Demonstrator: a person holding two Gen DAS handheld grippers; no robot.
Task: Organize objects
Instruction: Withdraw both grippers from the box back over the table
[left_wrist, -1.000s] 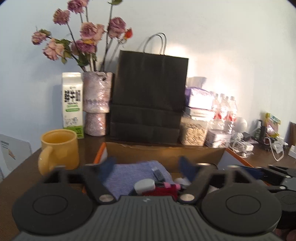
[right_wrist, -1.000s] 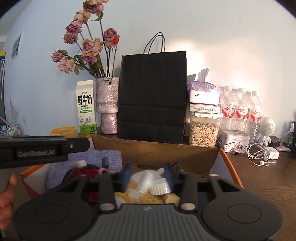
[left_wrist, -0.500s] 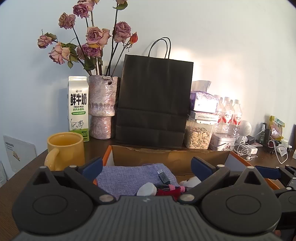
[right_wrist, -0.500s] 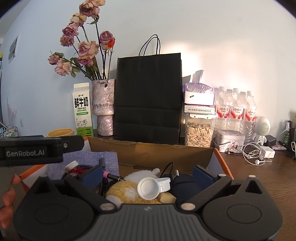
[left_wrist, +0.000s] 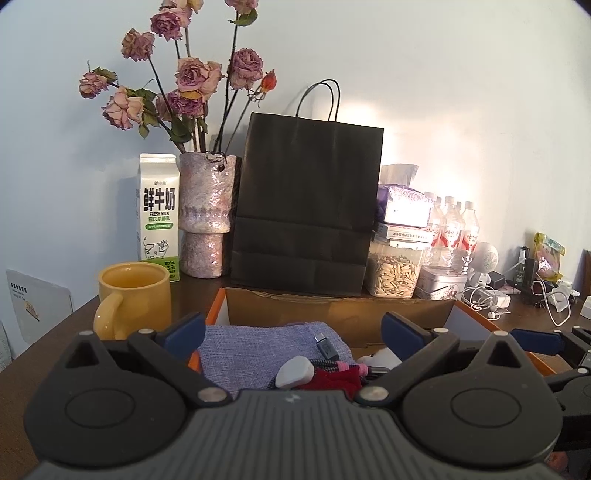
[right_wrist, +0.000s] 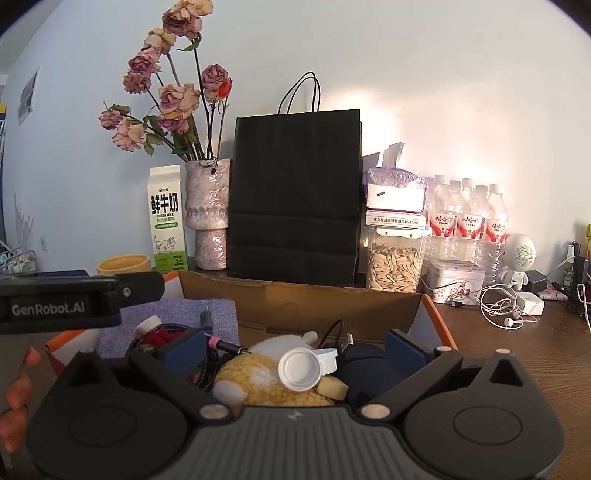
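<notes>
Right wrist view shows my right hand-held gripper (right_wrist: 293, 349) spread wide and empty above the cardboard box (right_wrist: 303, 299), with a white cap (right_wrist: 300, 371) lying loose on a yellow plush toy (right_wrist: 266, 384) inside the box. My left hand-held gripper (left_wrist: 291, 332) is equally wide and empty over the box's left half, above a purple cloth (left_wrist: 258, 347) and a braided cable (left_wrist: 325, 365). I judge the cap could roll off the plush if I nudge it. Closing on the tangled cable might drag neighbours out. The yellow mug (left_wrist: 133, 299), just left of the box, could get knocked.
</notes>
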